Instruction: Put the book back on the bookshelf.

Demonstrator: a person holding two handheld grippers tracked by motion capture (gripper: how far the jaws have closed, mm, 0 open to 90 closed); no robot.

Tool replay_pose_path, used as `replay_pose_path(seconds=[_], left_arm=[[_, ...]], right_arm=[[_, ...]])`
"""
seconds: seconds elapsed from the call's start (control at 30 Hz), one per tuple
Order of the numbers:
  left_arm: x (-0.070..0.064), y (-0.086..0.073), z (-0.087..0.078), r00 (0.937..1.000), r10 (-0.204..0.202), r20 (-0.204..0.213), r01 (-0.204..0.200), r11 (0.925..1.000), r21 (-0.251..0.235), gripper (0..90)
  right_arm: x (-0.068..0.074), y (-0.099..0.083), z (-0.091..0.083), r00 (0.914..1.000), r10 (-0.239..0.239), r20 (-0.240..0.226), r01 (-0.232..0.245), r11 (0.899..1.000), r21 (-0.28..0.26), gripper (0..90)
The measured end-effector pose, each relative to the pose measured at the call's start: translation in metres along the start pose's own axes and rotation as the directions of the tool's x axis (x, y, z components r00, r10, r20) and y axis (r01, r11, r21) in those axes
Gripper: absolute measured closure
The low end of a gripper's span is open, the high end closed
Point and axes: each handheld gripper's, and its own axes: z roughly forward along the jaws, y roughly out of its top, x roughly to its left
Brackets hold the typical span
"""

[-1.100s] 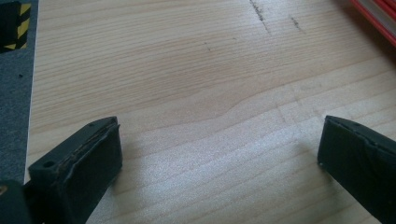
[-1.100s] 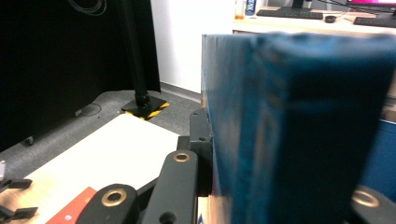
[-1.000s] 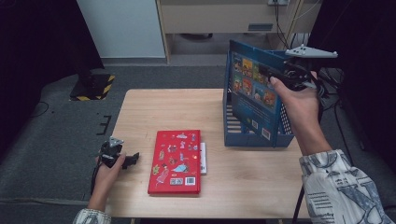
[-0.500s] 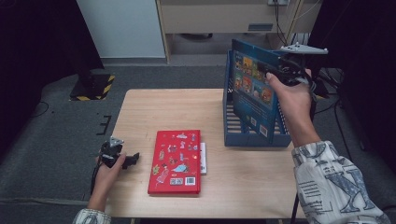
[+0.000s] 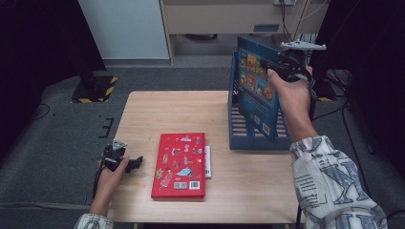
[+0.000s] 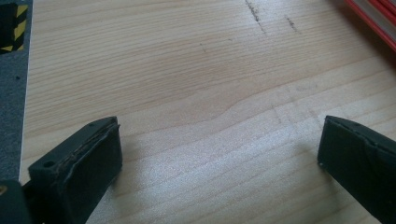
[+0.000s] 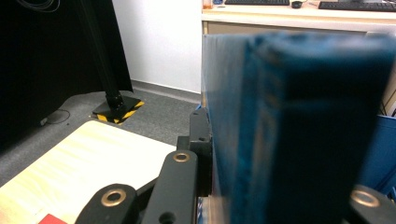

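Note:
A blue picture book [image 5: 255, 90] stands tilted inside the blue slatted rack [image 5: 248, 138] at the table's right. My right gripper [image 5: 286, 64] is shut on the book's upper edge, held up by the person's right hand. In the right gripper view the blue book [image 7: 299, 126] sits clamped between the black jaws, very close to the camera. A red book [image 5: 180, 164] lies flat near the table's front, on top of a thin white one [image 5: 208, 162]. My left gripper [image 5: 133, 162] rests open at the table's left front edge, its pads [image 6: 88, 163] wide apart over bare wood.
The wooden table [image 5: 176, 114] has bare room at its back left. A black stand with a yellow-striped base [image 5: 93, 88] is on the grey floor to the left. A desk and white panel stand behind the table.
The right hand has shifted the blue book slightly left and up over the rack. The left gripper and red book have not moved.

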Motion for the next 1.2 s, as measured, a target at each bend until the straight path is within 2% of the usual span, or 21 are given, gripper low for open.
replay_pose_path(seconds=[0.23,0.77,0.93,1.2], left_arm=[[0.0,0.0,0.0,1.0,0.0,0.001,0.0,1.0,-0.001,0.0],[0.0,0.0,0.0,1.0,0.001,0.003,-0.001,1.0,0.001,0.0],[0.0,0.0,0.0,1.0,0.001,0.003,-0.001,1.0,0.001,0.0],[0.0,0.0,0.0,1.0,0.001,0.003,-0.001,1.0,0.002,0.0]], right_arm=[[-0.002,0.0,0.009,0.9995,0.029,0.01,-0.029,1.0,-0.013,82.4],[0.006,0.002,0.021,0.9991,0.027,0.034,-0.026,0.999,-0.023,82.4],[0.008,0.003,0.023,0.9991,0.01,0.041,-0.009,1.0,-0.021,82.4],[0.01,0.004,0.026,0.9978,0.036,0.056,-0.034,0.999,-0.038,82.4]])
